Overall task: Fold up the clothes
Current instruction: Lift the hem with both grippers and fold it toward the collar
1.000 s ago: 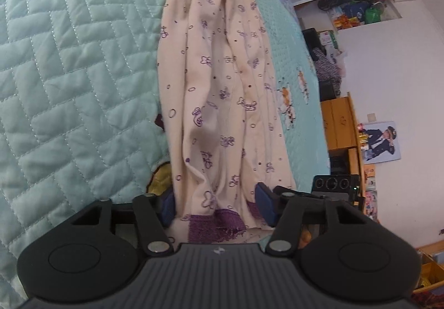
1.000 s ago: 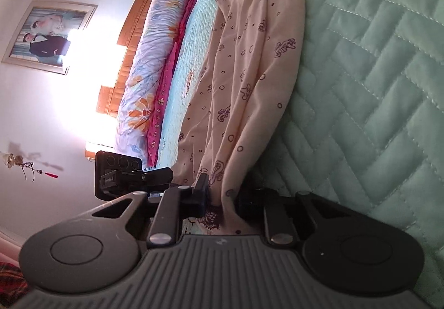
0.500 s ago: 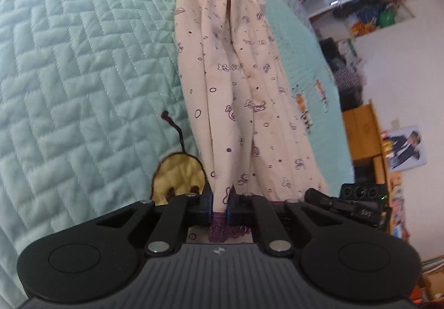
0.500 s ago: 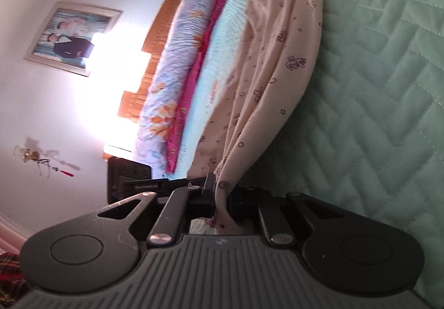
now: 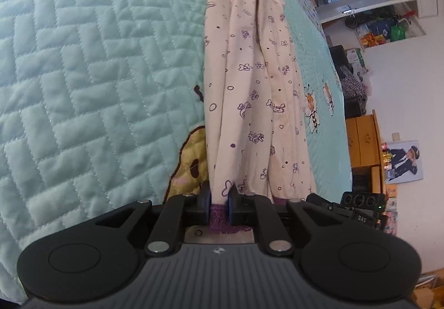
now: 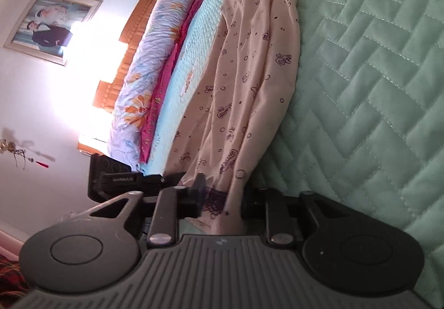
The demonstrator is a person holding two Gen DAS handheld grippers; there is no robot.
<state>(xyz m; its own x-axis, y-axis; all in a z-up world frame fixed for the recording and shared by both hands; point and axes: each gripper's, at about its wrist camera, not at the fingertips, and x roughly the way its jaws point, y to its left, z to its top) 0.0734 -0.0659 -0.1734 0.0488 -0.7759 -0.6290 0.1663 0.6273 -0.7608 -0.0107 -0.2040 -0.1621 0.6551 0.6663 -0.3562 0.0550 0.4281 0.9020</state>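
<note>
Left gripper [image 5: 219, 205]: jaws pinched nearly together on the purple lace hem [image 5: 219, 221] of the garment; the lace pokes out behind the blue pads [image 5: 205, 202].
Right gripper [image 6: 222, 202]: jaws set a little wider, with a thick bunch of the same garment and its dark lace edge [image 6: 212, 202] filling the gap; it looks clamped on the cloth, though the right-hand pad is hidden behind the fabric.
Bed quilt [image 5: 83, 73]: a mint-green quilted cover with cartoon patches, broad and flat, which serves as the folding surface.
Garment [image 5: 249, 87]: cream cloth printed with small purple figures and rings, stretched in a long, narrow, gathered band from the two grippers to its far end up the bed; its near end is lifted, its far end appears to rest on the quilt.
Garment in the right view [image 6: 249, 73]: the same band, hanging in deep lengthwise folds beside a rolled floral duvet [image 6: 155, 39] near the headboard.
Handling: judging by the soft drape and many loose creases, the cloth is thin, light and limp, with no stiffness of its own; it will sag wherever unsupported and may slide over the smooth quilt.
Where to hold: the lace hem is the firmest edge and gives the pads some bite; the two grips should be well apart along it, so the cloth spreads rather than ropes up.
Risk: lace is delicate and could snag or pull under a hard tug.
</note>
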